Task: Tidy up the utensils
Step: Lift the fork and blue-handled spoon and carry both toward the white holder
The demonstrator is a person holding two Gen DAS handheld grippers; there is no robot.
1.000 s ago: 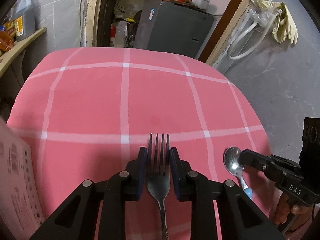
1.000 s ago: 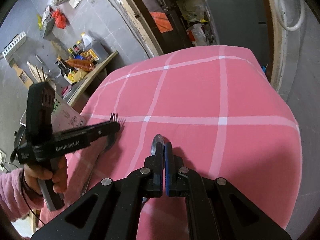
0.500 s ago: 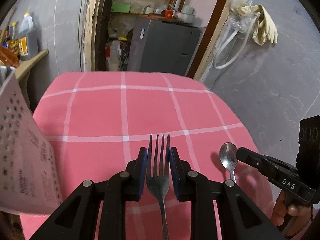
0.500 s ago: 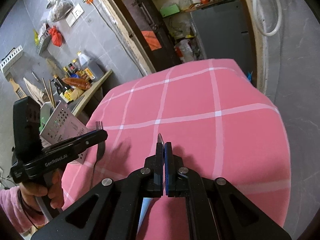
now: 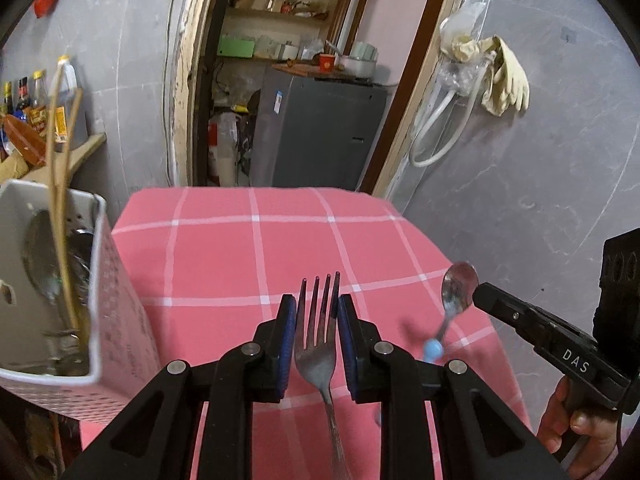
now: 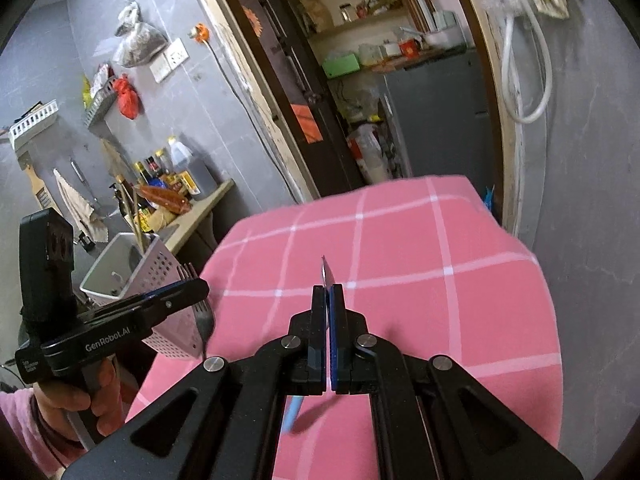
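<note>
The left tongs (image 5: 317,320) are clamped on a fork (image 5: 318,344) by its neck, tines forward and handle trailing beneath, so it can go handle-first into a holder. The right tongs (image 6: 328,320) are pressed together on a spoon (image 5: 456,292) gripped edge-on near the bowl, its blue-tipped handle hanging below. Both utensils are clear above the pink checked worktop (image 5: 248,256). To the left of the left tongs stands a white perforated utensil caddy (image 5: 100,300), already holding chopsticks (image 5: 60,200) and likely the destination.
</note>
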